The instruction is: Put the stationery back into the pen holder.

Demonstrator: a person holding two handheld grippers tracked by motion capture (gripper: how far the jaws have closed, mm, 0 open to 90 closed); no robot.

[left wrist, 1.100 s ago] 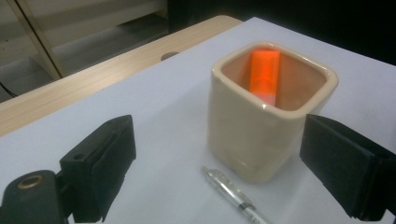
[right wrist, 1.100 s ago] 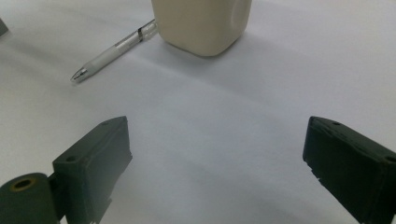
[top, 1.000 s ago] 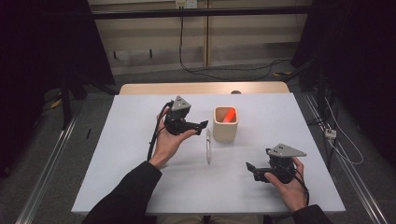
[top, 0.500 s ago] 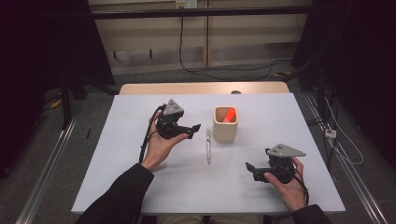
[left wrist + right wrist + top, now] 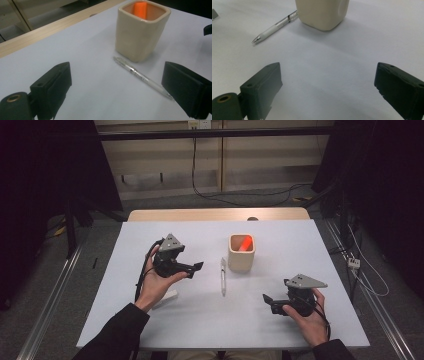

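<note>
The left gripper [image 5: 196, 267] is held above the table [image 5: 150, 330] toward its left edge, with jaws spread wide and nothing between them. These jaws have just been opening a little further, and they are pointed toward the middle of the table. In the left gripper view the pen [image 5: 142, 77] is seen lying ahead between the two jaws, untouched by either.

The pen [image 5: 223, 276] is laid flat near the middle of the table, roughly parallel to the side edges, and just beside the near left corner of the cup [image 5: 242, 254]. The cup is stood upright a little toward the far edge, and an orange item [image 5: 245, 242] is seen inside it, leaning against one wall. What that item is cannot be told.

The right gripper [image 5: 270, 301] is held low near the near right corner, jaws likewise spread and empty, pointed toward the cup and pen.

By a fair judgement, the work in hand is the loading of the cup. One item is already placed inside; the pen is left on the table. The pen has not been grasped yet. What remains is for it to be approached, pinched, lifted, tipped upright and dropped into the cup. A small pale object [image 5: 167, 298] is also seen below the left wrist, near the left edge.
</note>
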